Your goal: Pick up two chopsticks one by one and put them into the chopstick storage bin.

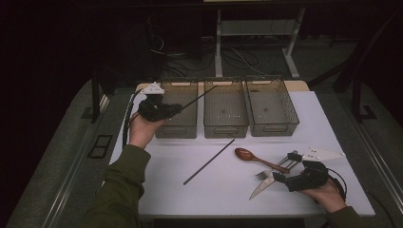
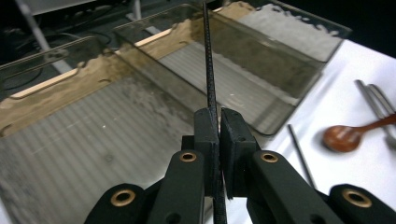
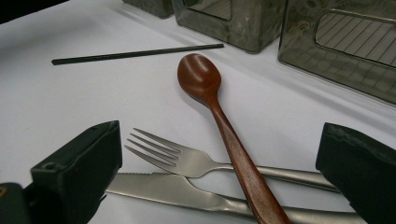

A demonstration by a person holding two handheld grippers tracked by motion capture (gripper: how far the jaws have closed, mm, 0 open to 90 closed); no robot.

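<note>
My left gripper [image 1: 177, 109] is shut on a thin black chopstick [image 1: 198, 97], held above the left clear bin [image 1: 176, 130]; the stick slants up and right over the middle bin [image 1: 225, 128]. In the left gripper view the jaws [image 2: 219, 116] pinch the chopstick [image 2: 209, 60] near its lower end. A second black chopstick [image 1: 209, 162] lies on the white table. My right gripper [image 1: 286, 166] stands open at the front right. Between its jaws [image 3: 219, 163] lie a brown wooden spoon [image 3: 201, 77], a metal fork [image 3: 187, 161] and a knife [image 3: 177, 191], the spoon's handle crossing the other two.
Three clear plastic bins stand in a row at the back of the table, the right bin [image 1: 273, 128] included. The table's front edge runs close to the right hand. Table legs and cables show on the dark floor beyond.
</note>
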